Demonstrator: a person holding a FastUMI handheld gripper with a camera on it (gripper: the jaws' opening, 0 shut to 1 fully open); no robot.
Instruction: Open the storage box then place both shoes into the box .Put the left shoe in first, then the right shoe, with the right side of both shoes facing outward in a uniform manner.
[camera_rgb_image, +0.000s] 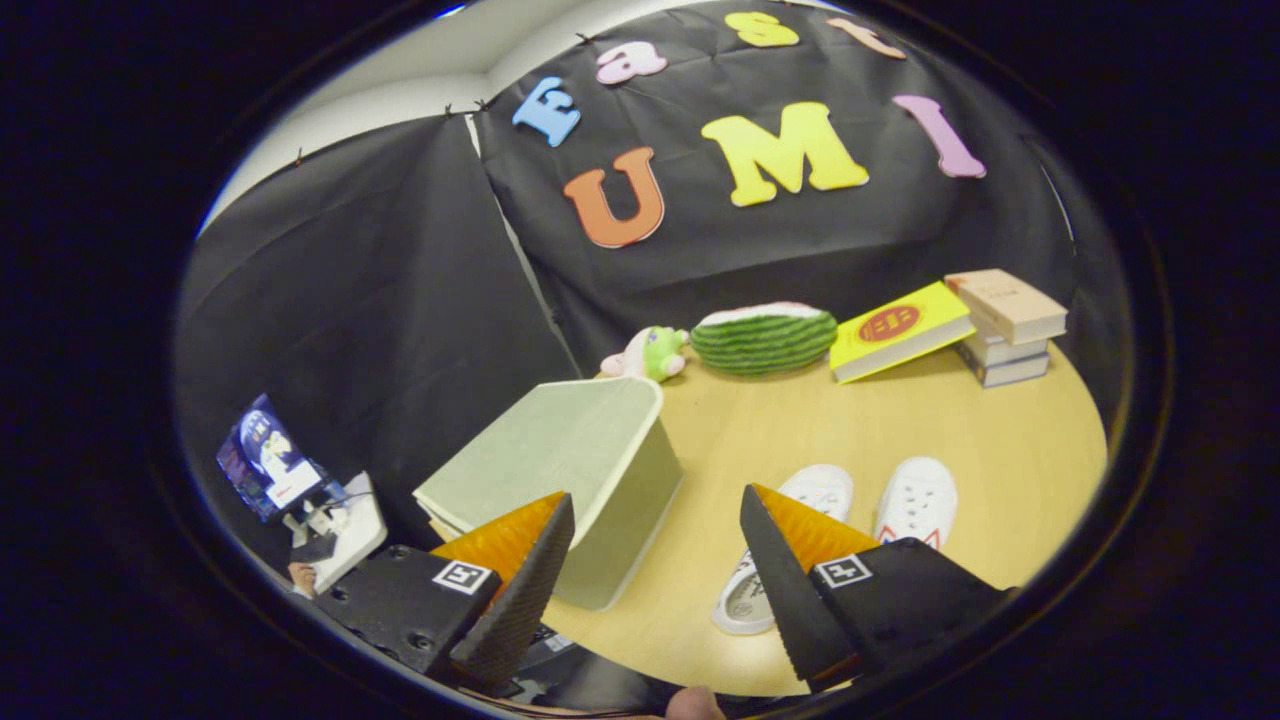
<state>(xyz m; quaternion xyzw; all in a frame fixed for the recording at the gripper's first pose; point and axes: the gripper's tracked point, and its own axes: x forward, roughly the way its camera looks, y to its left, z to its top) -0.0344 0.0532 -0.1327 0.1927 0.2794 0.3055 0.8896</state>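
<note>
Storage box (590, 470) sits on the tabletop (1000, 450) just ahead of our left finger, its pale lid (545, 450) looking closed and tilted toward us in this view. Our gripper (655, 545) hovers above it with the jaws spread wide apart and nothing between them. The two white shoes (860, 510) lie side by side just beyond the right finger, apart from the box.

We judge the box light and fairly stiff, with smooth walls that could slip under the pads, so we would take the lid by its raised rim near the far edge rather than by a flat face. The shoes look soft and light; the heel collar or the side wall should give a firm hold.

Farther off lie a watermelon cushion (765, 338), a small plush toy (650, 352) and some books (985, 325).
</note>
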